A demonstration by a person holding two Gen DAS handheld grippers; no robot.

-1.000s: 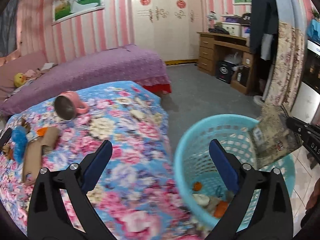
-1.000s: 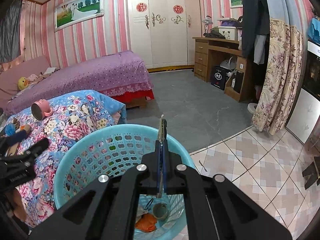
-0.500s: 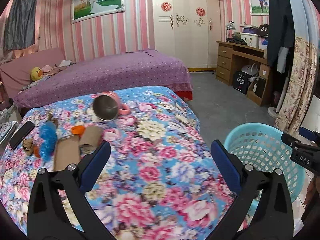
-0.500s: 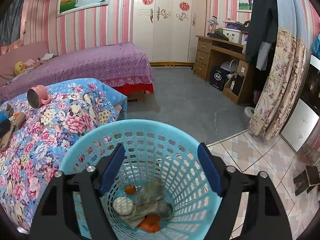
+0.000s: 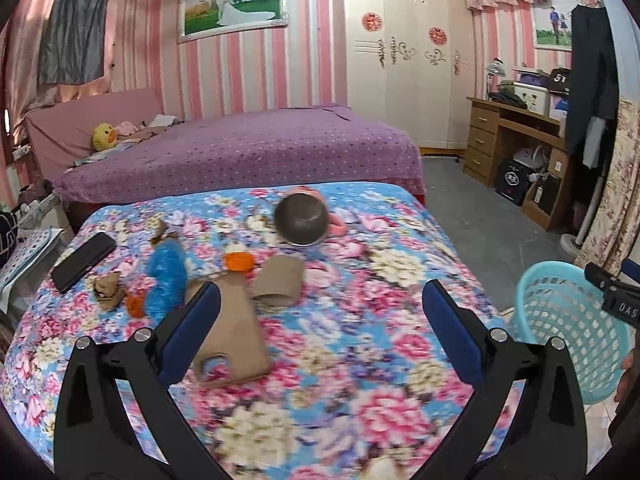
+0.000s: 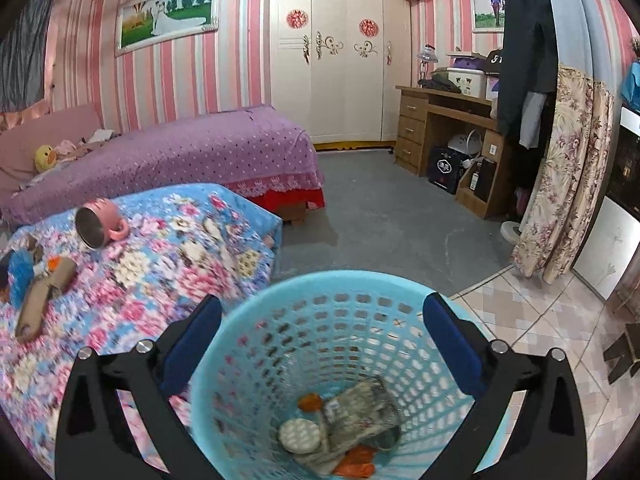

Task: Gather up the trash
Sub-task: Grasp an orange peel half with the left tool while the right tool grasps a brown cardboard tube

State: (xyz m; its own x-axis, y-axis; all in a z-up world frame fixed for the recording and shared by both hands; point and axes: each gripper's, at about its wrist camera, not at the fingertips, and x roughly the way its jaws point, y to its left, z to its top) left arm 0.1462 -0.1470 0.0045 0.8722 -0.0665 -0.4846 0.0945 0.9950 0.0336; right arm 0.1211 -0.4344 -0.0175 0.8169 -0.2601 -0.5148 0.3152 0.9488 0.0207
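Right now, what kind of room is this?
A bedroom, most likely: a purple bed with a duck toy, a tall white wardrobe, and a second bed in a flowery cover.

The light-blue perforated plastic basket (image 6: pixel 340 360) sits on the floor right of the floral-quilted bed (image 5: pixel 360 320). On the bed: flat brown cardboard piece (image 5: pixel 236 340), with the pink steel-lined mug (image 5: pixel 302 218) behind it and the black phone (image 5: pixel 84 260) far left.

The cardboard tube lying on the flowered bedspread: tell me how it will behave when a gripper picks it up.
The cardboard tube looks hollow and thin-walled, so it is probably light and may crush under a firm squeeze. Lying on its side on the soft bedspread, it could roll if nudged, though the fabric likely slows it.
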